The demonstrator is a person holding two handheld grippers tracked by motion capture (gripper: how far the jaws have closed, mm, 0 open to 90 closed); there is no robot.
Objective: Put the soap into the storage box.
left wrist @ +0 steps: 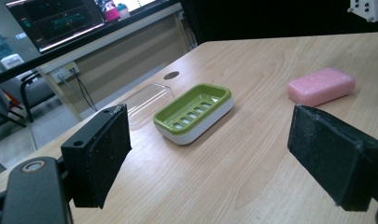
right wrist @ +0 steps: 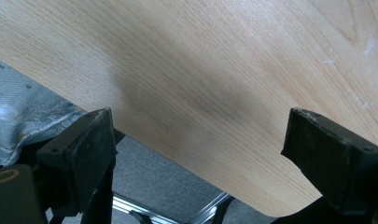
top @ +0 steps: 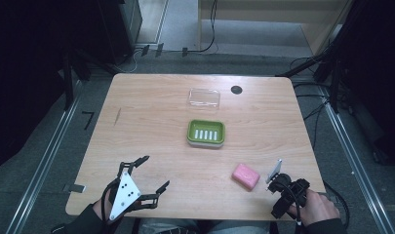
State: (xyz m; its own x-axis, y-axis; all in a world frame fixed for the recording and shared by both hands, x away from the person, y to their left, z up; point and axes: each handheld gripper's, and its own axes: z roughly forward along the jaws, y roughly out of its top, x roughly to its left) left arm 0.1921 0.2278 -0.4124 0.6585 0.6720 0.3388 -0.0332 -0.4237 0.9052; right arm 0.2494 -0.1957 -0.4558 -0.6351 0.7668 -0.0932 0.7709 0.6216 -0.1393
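A pink soap bar [top: 246, 176] [left wrist: 321, 86] lies on the wooden table [top: 151, 112], right of centre near the front. A green soap dish [top: 206, 132] [left wrist: 194, 112] with a slotted white insert sits mid-table. Its clear lid [top: 204, 98] [left wrist: 147, 100] lies just behind it. My left gripper [top: 156, 171] [left wrist: 210, 154] hovers open at the front left, facing the dish and soap, with nothing between its pads. My right gripper [top: 282, 195] [right wrist: 196, 144] is held at the front right beside the soap. It is tilted down over the table's edge, jaws wide apart and holding nothing.
A round black cable hole [top: 236, 89] [left wrist: 171, 74] sits at the back of the table, right of the lid. Grey floor [right wrist: 177, 186] and a metal rail [top: 44, 161] show past the table edge. Dark equipment stands on both sides.
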